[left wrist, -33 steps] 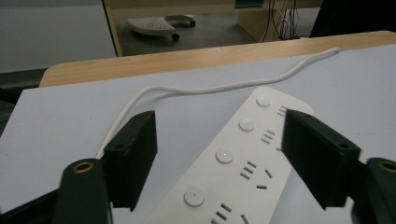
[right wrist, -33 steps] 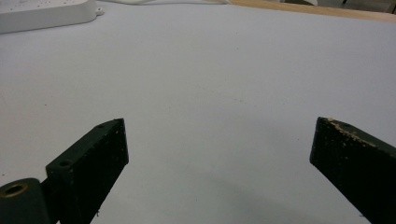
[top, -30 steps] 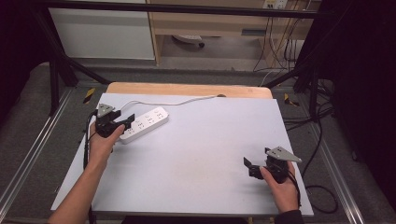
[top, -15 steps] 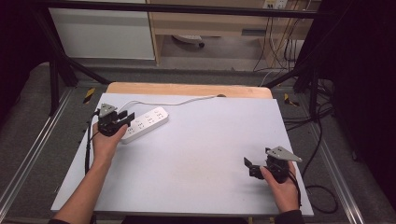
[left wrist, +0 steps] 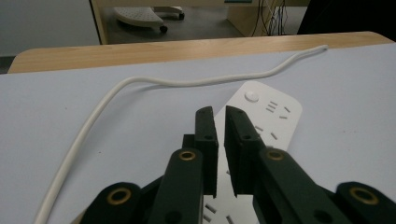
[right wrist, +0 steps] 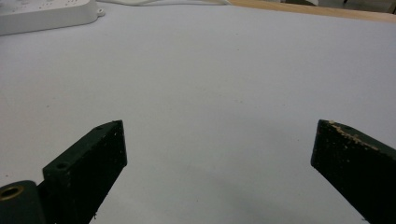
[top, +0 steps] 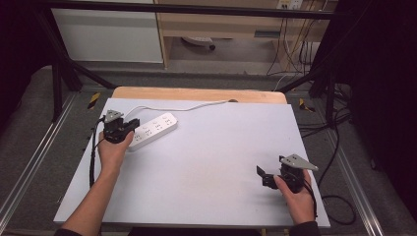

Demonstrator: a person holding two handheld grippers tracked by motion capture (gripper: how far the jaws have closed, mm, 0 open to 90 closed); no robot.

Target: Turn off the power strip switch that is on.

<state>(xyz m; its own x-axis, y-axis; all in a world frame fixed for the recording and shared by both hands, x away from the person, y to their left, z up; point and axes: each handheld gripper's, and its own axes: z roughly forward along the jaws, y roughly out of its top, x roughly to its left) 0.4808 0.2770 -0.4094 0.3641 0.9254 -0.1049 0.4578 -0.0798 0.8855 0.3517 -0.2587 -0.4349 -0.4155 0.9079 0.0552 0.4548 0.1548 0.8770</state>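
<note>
A white power strip (top: 153, 129) lies at the back left of the white table top (top: 211, 152), and its white cable (top: 182, 106) curves away toward the back edge. My left gripper (top: 132, 126) hovers over the strip's near end. Its jaws stand almost together with only a thin slit between them, and they hold nothing. In the left gripper view this gripper (left wrist: 221, 112) sits just above the strip (left wrist: 271, 109), with the cable (left wrist: 140, 81) to the left. My right gripper (top: 263, 177) rests at the front right with its jaws wide open. In the right gripper view it (right wrist: 219, 128) faces bare table, with the strip (right wrist: 42, 14) far off.
A strip of bare wood (top: 196, 93) borders the table's back edge. Metal rails (top: 34, 152) run along both sides. Dark cables (top: 339, 147) hang off the right side, and pale cabinets (top: 108, 34) stand on the floor behind.
My left gripper has crept a little to the right, over the near end of the power strip. The right gripper has stayed put.
</note>
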